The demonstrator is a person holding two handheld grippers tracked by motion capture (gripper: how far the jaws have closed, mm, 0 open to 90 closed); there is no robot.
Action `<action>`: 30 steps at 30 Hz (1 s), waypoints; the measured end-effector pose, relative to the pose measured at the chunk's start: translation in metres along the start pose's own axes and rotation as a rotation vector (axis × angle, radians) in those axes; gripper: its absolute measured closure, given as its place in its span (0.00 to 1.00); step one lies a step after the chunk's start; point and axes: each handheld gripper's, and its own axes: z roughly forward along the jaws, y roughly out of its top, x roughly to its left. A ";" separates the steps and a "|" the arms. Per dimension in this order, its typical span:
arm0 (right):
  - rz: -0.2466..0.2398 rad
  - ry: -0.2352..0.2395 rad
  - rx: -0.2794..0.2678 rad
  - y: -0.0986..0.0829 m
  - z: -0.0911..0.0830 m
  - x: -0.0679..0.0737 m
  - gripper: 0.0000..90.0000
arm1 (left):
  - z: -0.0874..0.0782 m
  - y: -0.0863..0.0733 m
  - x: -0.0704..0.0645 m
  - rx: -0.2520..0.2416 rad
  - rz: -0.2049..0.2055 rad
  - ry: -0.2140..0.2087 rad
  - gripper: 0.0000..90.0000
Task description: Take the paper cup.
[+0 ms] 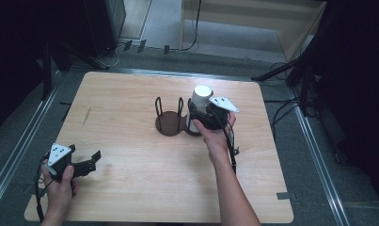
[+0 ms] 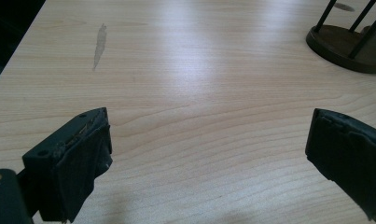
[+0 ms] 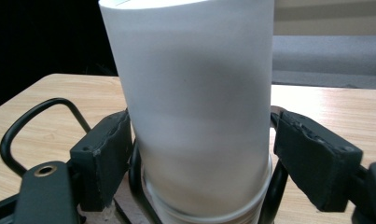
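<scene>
Right of centre in the high view, a white cup [image 1: 202, 101] stands upright, long axis vertical, in the dark wire holder [image 1: 170, 123]. The right gripper [image 1: 200, 116] brackets it; grip unclear. At lower left, the left gripper [image 1: 94, 158] gapes empty.

Bare forearms, no sleeves. Left claw [image 1: 86, 162], lower left of high view: black body, grey three-cornered plate with dark dots, black cable. Right claw [image 1: 196, 115], centre: same build; brass-ringed screw hole.

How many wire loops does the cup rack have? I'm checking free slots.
3 visible: two empty wire loops left of the white cup, one around the cup; others may be hidden.
</scene>
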 end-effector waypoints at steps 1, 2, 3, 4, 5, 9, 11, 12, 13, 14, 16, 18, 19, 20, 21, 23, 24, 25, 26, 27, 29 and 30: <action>-0.001 -0.004 -0.001 0.000 0.001 0.000 0.22 | 0.000 0.000 0.000 -0.001 0.000 0.000 0.01; -0.002 -0.006 -0.001 0.000 0.002 0.000 0.22 | 0.000 0.000 0.000 0.000 0.000 0.000 0.01; -0.002 -0.007 -0.002 0.001 0.003 0.001 0.22 | 0.000 0.000 0.000 0.000 0.000 -0.001 0.01; -0.001 -0.009 -0.002 0.001 0.004 0.001 0.22 | 0.000 0.000 0.000 0.000 0.000 -0.002 0.01; -0.002 -0.011 0.001 0.001 0.004 0.001 0.22 | 0.000 0.000 0.000 0.000 0.001 -0.003 0.01; -0.004 -0.019 -0.001 0.001 0.007 0.003 0.23 | 0.001 0.000 0.000 0.000 0.000 -0.004 0.01; 0.002 -0.024 -0.003 0.002 0.008 0.003 0.24 | 0.000 0.000 0.000 -0.001 -0.002 -0.006 0.01; 0.001 -0.022 -0.004 0.001 0.009 0.003 0.24 | 0.000 0.000 0.000 -0.002 -0.003 -0.007 0.01; -0.008 -0.028 -0.008 0.001 0.009 0.003 0.25 | 0.001 0.000 0.000 -0.003 -0.006 -0.007 0.01; -0.014 -0.027 -0.008 0.001 0.009 0.004 0.25 | 0.001 0.000 0.000 -0.003 -0.005 -0.008 0.01; -0.032 -0.035 -0.014 0.001 0.009 0.005 0.27 | 0.001 0.000 0.000 -0.004 -0.005 -0.007 0.01; -0.048 -0.039 -0.016 0.002 0.008 0.005 0.27 | 0.001 0.000 0.000 -0.004 -0.005 -0.008 0.01; -0.048 -0.039 -0.016 0.002 0.008 0.005 0.27 | 0.001 0.000 0.000 -0.004 -0.005 -0.008 0.01; -0.051 -0.040 -0.018 0.002 0.008 0.006 0.27 | 0.001 0.000 0.000 -0.004 -0.005 -0.008 0.01; -0.054 -0.043 -0.021 0.002 0.007 0.006 0.28 | 0.001 0.000 0.000 -0.003 -0.005 -0.008 0.01; -0.058 -0.046 -0.027 0.003 0.007 0.007 0.28 | 0.001 0.000 0.000 -0.002 -0.004 -0.009 0.01; -0.056 -0.046 -0.027 0.004 0.006 0.007 0.28 | 0.001 0.000 0.000 -0.001 -0.004 -0.008 0.01; -0.057 -0.049 -0.029 0.004 0.006 0.007 0.29 | 0.001 0.000 0.000 -0.001 -0.003 -0.009 0.01; -0.059 -0.050 -0.035 0.006 0.005 0.008 0.29 | 0.001 0.000 0.000 -0.001 -0.003 -0.009 0.01; -0.059 -0.050 -0.035 0.006 0.005 0.008 0.29 | 0.001 0.000 0.000 -0.001 -0.002 -0.010 0.01; -0.060 -0.052 -0.040 0.007 0.005 0.008 0.30 | 0.001 0.000 0.000 -0.001 -0.004 -0.010 0.01; -0.060 -0.053 -0.041 0.007 0.004 0.008 0.30 | 0.001 0.000 0.000 -0.002 -0.004 -0.010 0.01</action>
